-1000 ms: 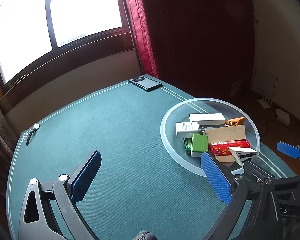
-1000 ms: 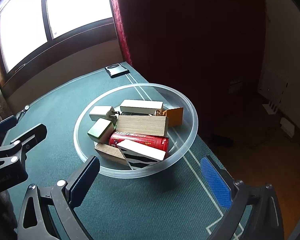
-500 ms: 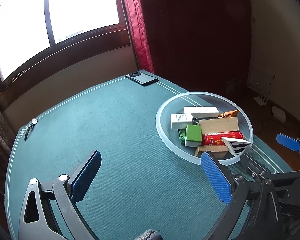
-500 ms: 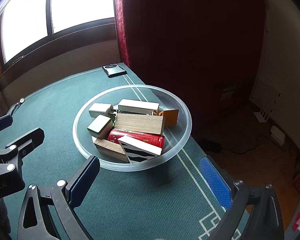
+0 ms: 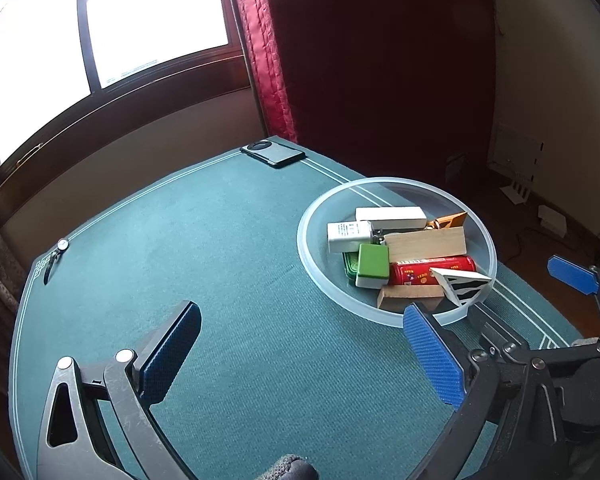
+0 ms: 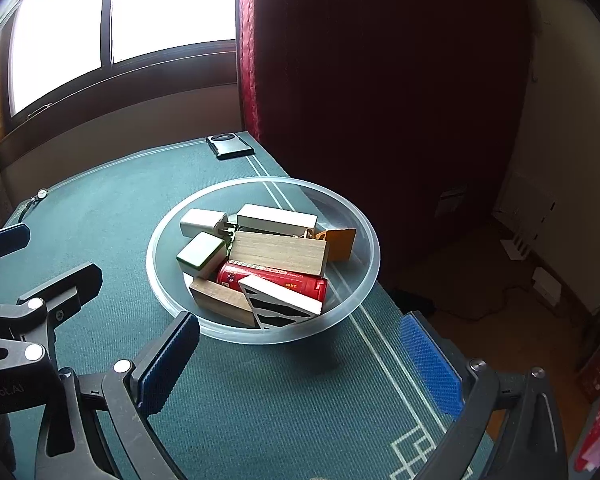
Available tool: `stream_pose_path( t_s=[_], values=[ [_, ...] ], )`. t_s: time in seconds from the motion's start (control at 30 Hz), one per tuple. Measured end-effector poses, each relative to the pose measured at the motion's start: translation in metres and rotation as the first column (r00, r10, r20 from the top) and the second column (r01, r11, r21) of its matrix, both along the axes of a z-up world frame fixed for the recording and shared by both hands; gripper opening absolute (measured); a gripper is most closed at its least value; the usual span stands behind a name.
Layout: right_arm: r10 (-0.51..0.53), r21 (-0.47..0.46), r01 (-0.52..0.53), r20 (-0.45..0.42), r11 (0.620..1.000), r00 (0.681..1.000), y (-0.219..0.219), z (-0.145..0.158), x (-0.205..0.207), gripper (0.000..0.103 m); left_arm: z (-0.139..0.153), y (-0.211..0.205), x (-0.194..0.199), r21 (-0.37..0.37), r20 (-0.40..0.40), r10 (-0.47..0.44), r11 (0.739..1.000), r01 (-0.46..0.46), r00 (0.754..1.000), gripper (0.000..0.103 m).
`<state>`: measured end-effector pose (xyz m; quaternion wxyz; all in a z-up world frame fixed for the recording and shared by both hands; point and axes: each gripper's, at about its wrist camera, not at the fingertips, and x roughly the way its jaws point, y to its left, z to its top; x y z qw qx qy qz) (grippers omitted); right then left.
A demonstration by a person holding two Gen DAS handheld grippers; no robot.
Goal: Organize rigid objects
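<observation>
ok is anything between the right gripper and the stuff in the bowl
Nothing visible. The right gripper is open and empty, with only bare green tabletop between it and the clear bowl. The zebra-striped block sits nearest, lying on top of the pile.

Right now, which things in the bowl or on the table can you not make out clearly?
- Dark green item, left wrist view: mostly hidden under the green-topped tile.
- Red can label, both views: too small to read.
- Small metal object at the table's far corner: too small to identify.
</observation>
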<state>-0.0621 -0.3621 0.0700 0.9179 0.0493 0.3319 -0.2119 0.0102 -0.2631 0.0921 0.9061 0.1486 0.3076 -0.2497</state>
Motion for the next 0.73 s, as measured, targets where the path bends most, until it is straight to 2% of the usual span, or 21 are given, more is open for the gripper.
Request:
stream_pose_path(
  t_s=[0.73],
  values=[
    [-0.034, 0.016, 0.035, -0.033, 0.999, 0.999, -0.014, -0.014, 0.002, 0.103, -0.015, -0.005, 0.011, 0.033, -0.033, 0.022, 0.999, -0.021, 0.999, 0.102]
  ],
)
